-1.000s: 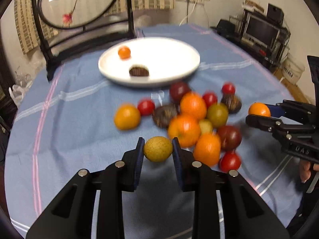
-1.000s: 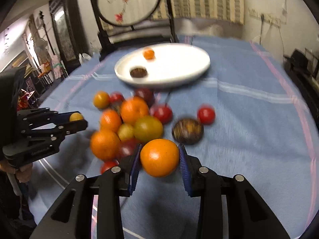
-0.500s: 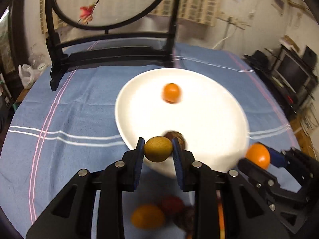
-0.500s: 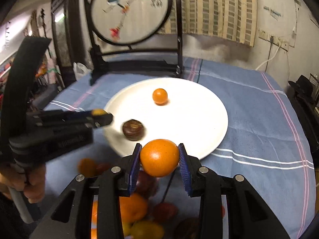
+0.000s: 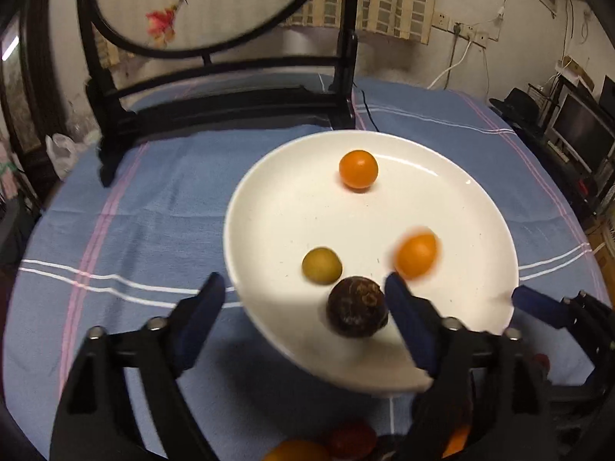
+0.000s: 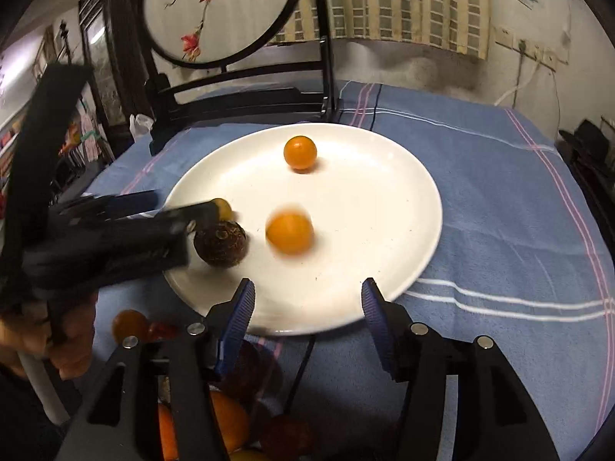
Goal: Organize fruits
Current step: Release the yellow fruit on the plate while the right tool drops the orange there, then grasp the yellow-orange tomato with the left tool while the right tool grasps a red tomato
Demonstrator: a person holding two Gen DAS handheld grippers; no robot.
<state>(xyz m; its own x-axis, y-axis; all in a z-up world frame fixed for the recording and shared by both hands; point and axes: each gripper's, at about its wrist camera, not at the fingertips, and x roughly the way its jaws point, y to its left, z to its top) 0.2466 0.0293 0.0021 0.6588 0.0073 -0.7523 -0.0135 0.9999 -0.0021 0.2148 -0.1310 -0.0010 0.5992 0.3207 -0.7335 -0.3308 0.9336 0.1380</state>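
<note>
A white plate (image 5: 480,207) (image 6: 384,176) lies on the blue cloth. It holds a small orange fruit (image 5: 358,169) (image 6: 300,152), a yellow-green fruit (image 5: 321,264) (image 6: 223,207), a dark brown fruit (image 5: 356,306) (image 6: 220,244) and a blurred orange (image 5: 416,255) (image 6: 289,232). My left gripper (image 5: 303,299) is open and empty over the plate's near rim; it also shows in the right wrist view (image 6: 153,207). My right gripper (image 6: 307,303) is open and empty at the plate's near edge.
A black wooden stand (image 5: 230,88) (image 6: 246,88) with a round painted screen stands behind the plate. More fruits (image 5: 326,445) (image 6: 230,422) lie on the cloth below the grippers. A black cable (image 6: 303,365) runs under the plate. Furniture stands at the right (image 5: 576,123).
Both grippers have opened. The yellow-green fruit left the left gripper and the orange left the right gripper; both now lie on the plate, the orange still blurred.
</note>
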